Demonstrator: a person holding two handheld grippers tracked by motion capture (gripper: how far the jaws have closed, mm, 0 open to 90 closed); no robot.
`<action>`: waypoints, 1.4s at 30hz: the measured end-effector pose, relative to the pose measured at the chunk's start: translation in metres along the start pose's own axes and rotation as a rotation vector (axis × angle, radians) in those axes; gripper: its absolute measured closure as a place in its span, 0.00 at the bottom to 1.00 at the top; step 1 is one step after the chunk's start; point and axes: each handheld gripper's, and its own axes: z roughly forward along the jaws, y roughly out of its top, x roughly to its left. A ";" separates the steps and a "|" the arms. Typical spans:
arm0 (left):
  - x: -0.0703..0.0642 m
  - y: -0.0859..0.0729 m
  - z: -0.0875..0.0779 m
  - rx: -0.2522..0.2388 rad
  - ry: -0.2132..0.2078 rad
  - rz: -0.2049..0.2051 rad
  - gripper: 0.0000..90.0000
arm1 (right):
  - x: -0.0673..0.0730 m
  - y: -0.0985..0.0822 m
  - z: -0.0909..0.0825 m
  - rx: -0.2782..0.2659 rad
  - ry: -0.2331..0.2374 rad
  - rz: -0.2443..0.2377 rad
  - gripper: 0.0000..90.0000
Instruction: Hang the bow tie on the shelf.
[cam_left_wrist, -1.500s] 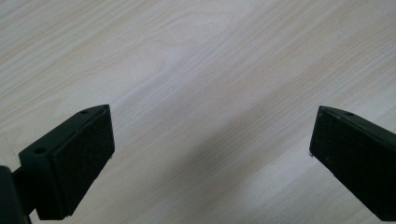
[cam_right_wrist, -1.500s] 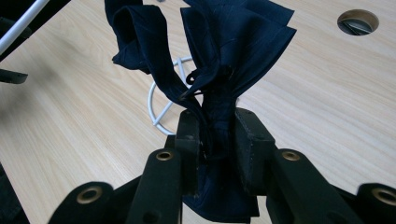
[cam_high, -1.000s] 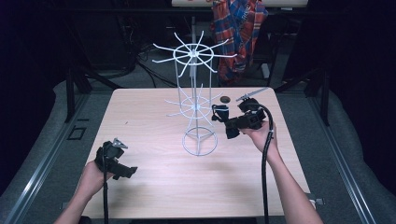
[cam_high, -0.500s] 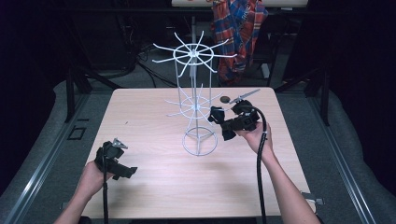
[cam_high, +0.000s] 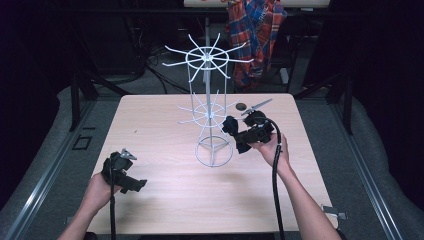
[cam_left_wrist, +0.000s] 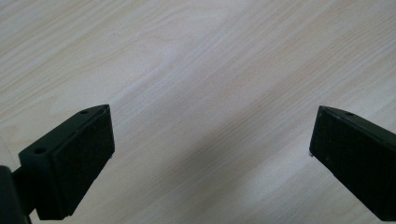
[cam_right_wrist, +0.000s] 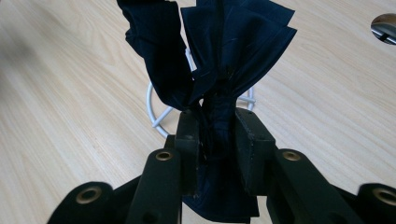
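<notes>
From above, we hold our right gripper (cam_high: 235, 135) beside the white wire display rack (cam_high: 210, 107) on the pale wooden table (cam_high: 150, 120), our left gripper (cam_high: 131, 184) low near the front. The left gripper view shows wide-apart jaws over bare wood. The right gripper view shows jaws pinching a dark navy folded cloth (cam_right_wrist: 219, 60) above the rack's ring base; we judge hanging it on a prong comes next, needing careful alignment.

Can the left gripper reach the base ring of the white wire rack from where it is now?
Probably yes. The left gripper is open over bare table, and nothing lies between it and the rack's base ring; the right gripper works on the far side.
</notes>
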 end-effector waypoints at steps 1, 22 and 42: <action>0.000 0.000 0.000 -0.001 -0.002 0.000 0.00 | 0.000 0.000 0.000 0.002 0.000 -0.002 0.80; -0.001 0.000 0.000 0.012 0.002 0.003 0.00 | 0.007 -0.002 0.011 -0.026 -0.037 -0.060 0.78; -0.002 0.000 0.002 0.017 -0.011 0.012 0.00 | 0.014 -0.005 0.010 -0.089 -0.027 -0.063 0.62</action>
